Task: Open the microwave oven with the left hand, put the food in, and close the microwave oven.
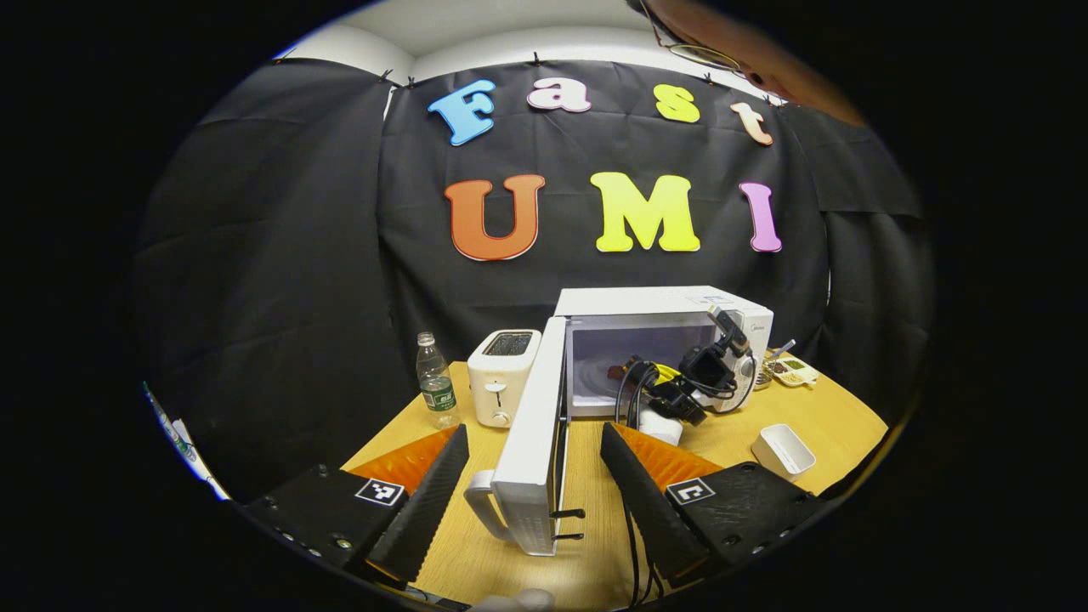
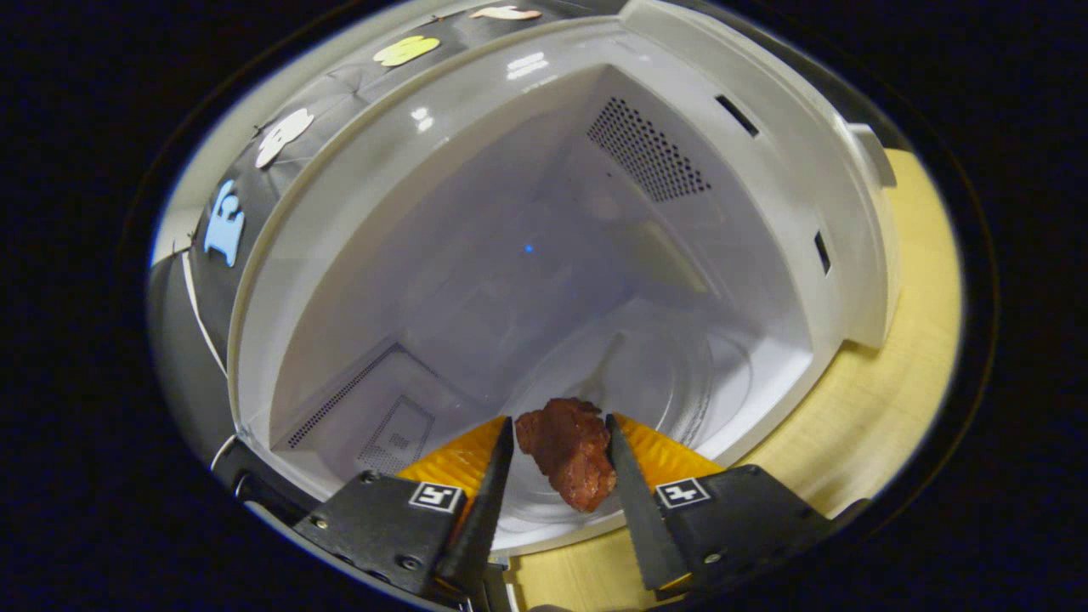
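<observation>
**Food held at the open microwave's mouth**

The microwave [image 1: 663, 327] stands on the wooden table [image 1: 837, 416], its door [image 1: 535, 442] swung wide between the left gripper [image 1: 534, 476]'s spread fingers. Left of it are a toaster [image 1: 503, 374] and a water bottle [image 1: 436, 381]; a small white tub [image 1: 784, 449] sits right. The right gripper [image 2: 557, 463] pinches the reddish-brown food [image 2: 571, 450] over the glass turntable [image 2: 671, 374].

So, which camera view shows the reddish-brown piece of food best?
The right gripper view: the reddish-brown piece of food sits close and sharp between that gripper's fingers, over the glass turntable. The left gripper view shows it as a small dark spot inside the white microwave.
</observation>
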